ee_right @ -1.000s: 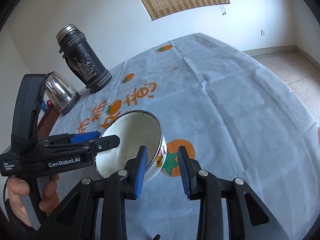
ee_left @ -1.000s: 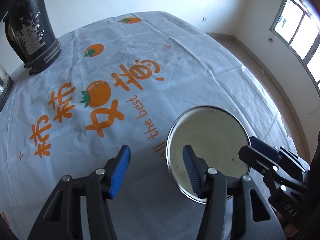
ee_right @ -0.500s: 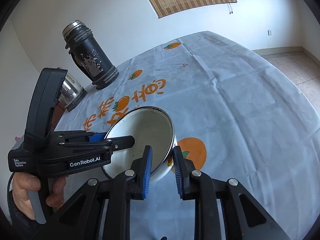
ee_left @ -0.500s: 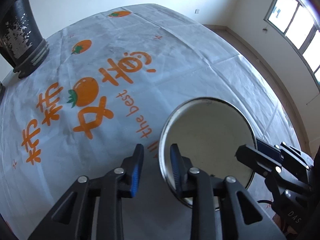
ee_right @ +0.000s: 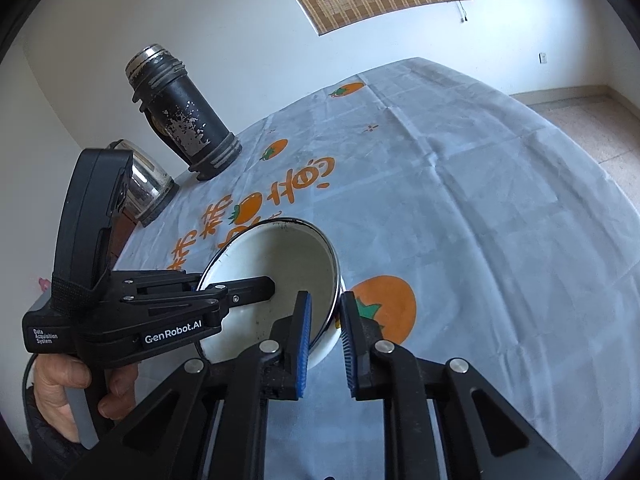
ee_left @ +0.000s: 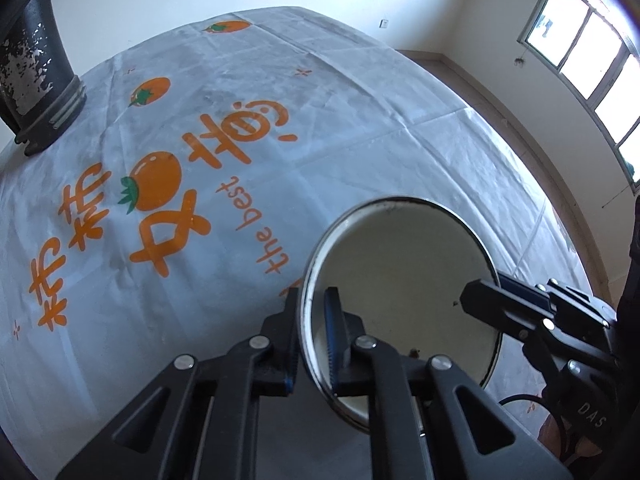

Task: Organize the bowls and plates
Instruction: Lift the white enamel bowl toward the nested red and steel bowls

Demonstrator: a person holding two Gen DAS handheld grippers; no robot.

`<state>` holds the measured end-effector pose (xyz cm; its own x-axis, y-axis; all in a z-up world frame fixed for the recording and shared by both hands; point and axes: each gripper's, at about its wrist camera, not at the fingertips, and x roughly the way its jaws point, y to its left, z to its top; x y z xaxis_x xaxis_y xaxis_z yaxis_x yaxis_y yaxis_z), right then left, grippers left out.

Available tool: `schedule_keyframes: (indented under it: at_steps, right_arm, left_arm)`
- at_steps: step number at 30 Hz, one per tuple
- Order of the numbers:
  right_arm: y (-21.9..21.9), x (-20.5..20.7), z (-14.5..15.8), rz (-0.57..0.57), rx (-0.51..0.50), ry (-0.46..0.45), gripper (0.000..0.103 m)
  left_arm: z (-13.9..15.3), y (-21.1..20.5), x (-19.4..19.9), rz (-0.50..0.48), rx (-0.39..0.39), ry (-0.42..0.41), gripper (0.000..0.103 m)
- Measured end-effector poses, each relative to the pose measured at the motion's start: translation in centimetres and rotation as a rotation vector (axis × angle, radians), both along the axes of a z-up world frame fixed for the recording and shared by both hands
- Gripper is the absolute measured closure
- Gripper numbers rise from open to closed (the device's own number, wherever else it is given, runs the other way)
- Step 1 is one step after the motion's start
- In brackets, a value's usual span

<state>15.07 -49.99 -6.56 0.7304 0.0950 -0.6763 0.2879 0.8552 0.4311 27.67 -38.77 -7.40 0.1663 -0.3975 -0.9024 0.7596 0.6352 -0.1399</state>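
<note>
A white bowl (ee_left: 404, 280) with a dark rim sits on the counter (ee_left: 360, 120), on a pale cloth with orange fruit and writing. The bowl is tipped a little.

The left hand-held gripper (ee_left: 312, 320) is on the left side of the bowl. It is shut tight on the rim, with one finger outside the bowl and one inside. A hand (ee_right: 64, 384) holds its black handle.

The right hand-held gripper (ee_right: 324, 320) is on the right side of the bowl. Its jaws are narrow and closing, with the rim between its blue pads (ee_right: 304, 332).

Far back on the left stand a tall black flask (ee_right: 180, 112) and a shiny kettle (ee_right: 148, 188), well apart from the bowl.
</note>
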Motion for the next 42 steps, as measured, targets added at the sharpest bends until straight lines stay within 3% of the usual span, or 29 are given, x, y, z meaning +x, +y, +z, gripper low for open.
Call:
schedule_keyframes:
  at_steps: [14, 21, 35, 42]
  right_arm:
    - [0.9, 0.4, 0.4, 0.025, -0.070, 0.018, 0.085]
    - [0.9, 0.2, 0.4, 0.020, -0.039, 0.014, 0.088]
    - [3.7, -1.6, 4.7, 0.068, -0.086, -0.034, 0.093]
    - [4.8, -2.9, 6.2, 0.066, -0.117, -0.040, 0.093]
  left_arm:
    - [-0.4, 0.3, -0.1, 0.012, -0.020, -0.004, 0.094]
    - [0.1, 0.8, -0.4, 0.023, -0.015, -0.013, 0.094]
    - [5.0, 4.3, -2.6, 0.048, -0.040, -0.088, 0.094]
    - [6.0, 5.2, -4.0, 0.064, -0.056, -0.091, 0.094]
